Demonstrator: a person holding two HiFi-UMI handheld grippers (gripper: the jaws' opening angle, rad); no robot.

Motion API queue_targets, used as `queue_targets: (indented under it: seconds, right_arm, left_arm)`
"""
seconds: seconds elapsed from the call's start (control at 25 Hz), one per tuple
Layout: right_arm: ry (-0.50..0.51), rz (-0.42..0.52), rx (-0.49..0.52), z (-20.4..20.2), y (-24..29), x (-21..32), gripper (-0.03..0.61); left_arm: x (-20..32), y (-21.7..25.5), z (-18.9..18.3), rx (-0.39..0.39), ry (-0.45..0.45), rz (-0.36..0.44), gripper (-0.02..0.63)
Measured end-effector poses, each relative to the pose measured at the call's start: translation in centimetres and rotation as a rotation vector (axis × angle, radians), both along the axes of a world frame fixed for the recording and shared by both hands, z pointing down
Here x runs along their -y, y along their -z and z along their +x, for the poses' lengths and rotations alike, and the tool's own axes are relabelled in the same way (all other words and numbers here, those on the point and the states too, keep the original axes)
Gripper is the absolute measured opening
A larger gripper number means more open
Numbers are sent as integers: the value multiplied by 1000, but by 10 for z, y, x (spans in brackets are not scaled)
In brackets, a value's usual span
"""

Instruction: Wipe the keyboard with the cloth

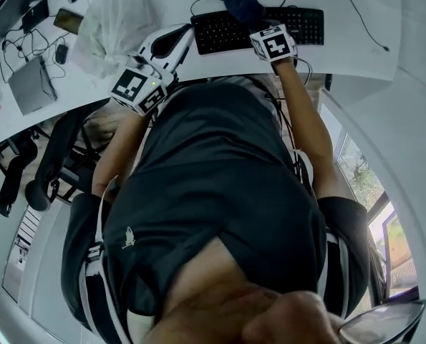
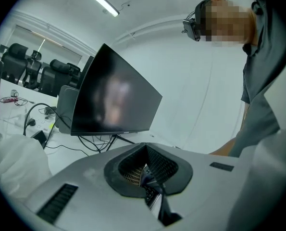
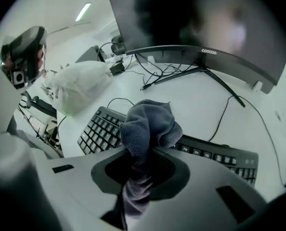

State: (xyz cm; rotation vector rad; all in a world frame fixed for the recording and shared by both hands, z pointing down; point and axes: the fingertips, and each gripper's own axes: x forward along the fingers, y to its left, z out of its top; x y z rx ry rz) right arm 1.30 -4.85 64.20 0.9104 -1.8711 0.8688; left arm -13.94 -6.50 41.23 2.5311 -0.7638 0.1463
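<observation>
Though perhaps plastic, bag [image 1: 116, 24] beside keyboard [image 1: 216, 33]

We find bare white desk [image 1: 341, 49] open at the keyboard's [image 1: 306, 26] three o'clock, white plastic bag [image 1: 116, 24] crowding nine o'clock, monitor stand [image 3: 181, 73] and cables [image 3: 155, 71] walling twelve o'clock, bunched cloth [image 1: 243, 6] over the middle keys.

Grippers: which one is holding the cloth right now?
The right gripper: its fingers clamp the dark blue cloth over the keyboard; the left gripper holds nothing.
</observation>
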Motion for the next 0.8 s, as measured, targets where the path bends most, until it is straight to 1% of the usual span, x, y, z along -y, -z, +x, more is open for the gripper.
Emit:
queue_targets:
  seconds: [0.04,0.08,0.16,0.2,0.24,0.28,0.36,0.44,0.48,0.52,0.56,0.64,0.72,0.76,0.8]
  right_arm:
    - [5,6,-28,1,-2,-6,71]
    - [33,5,-32,-10,-5,-16,69]
    - [162,4,-19,-50,-10,-40,71]
    - [231,18,-19,-65,-11,-49,71]
    - [268,38,-18,-71,-12,-54,71]
    - [262,54,-11,-68,-12,-54,71]
    - [161,65,-11,-37,-11,-52,69]
    - [70,73,-72,2,-12,-54,69]
    - [50,81,-108,14,-13,-55,69]
    - [51,94,-134,16,-15,-56,69]
    - [79,113,-146,6,-16,-56,69]
    - [195,153,-137,-37,-19,-58,69]
    - [309,169,-84,-86,-19,-62,71]
    - [342,165,-52,-101,-19,-65,71]
    - [351,154,-27,-105,-19,-66,71]
  left_arm:
    - [-3,-1,0,1,-5,-2,5]
    - [-5,-3,0,2,-4,-7,5]
    - [-11,-3,1,-2,8,-16,5]
    - [-13,-2,4,-6,14,-16,5]
    - [-16,0,7,-10,17,-14,5]
    - [-18,0,11,-11,17,-11,5]
    - [-22,-1,15,-4,17,-8,5]
    - [-27,-3,14,2,31,-8,5]
    - [-29,-3,12,3,43,-10,5]
    - [-30,-3,10,4,54,-12,5]
    - [-31,-4,8,5,64,-16,5]
    - [-31,-7,6,7,80,-23,5]
    - [-33,-9,5,10,84,-24,5]
    - [-34,-8,4,11,84,-22,5]
    - [-36,-7,2,11,83,-20,5]
